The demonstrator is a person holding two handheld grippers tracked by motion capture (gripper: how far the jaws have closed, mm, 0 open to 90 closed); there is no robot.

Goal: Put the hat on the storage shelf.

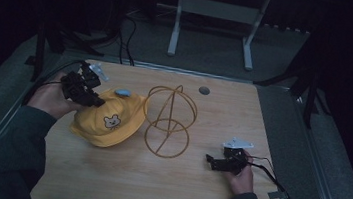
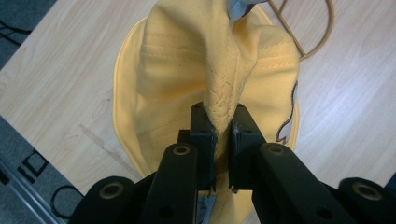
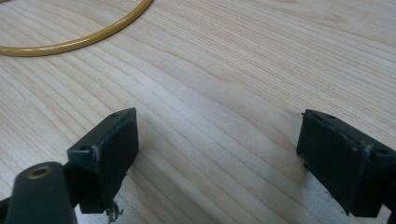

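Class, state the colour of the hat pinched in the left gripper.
The hat is yellow, clearest in the left gripper view, where the left gripper clamps its fabric.

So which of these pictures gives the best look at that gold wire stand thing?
The high view: the wire stand appears whole there, an upright dome of hoops on a round base, right beside the yellow hat. The left gripper view catches just a few curved wires beyond the hat; the right gripper view shows an arc of its base ring.
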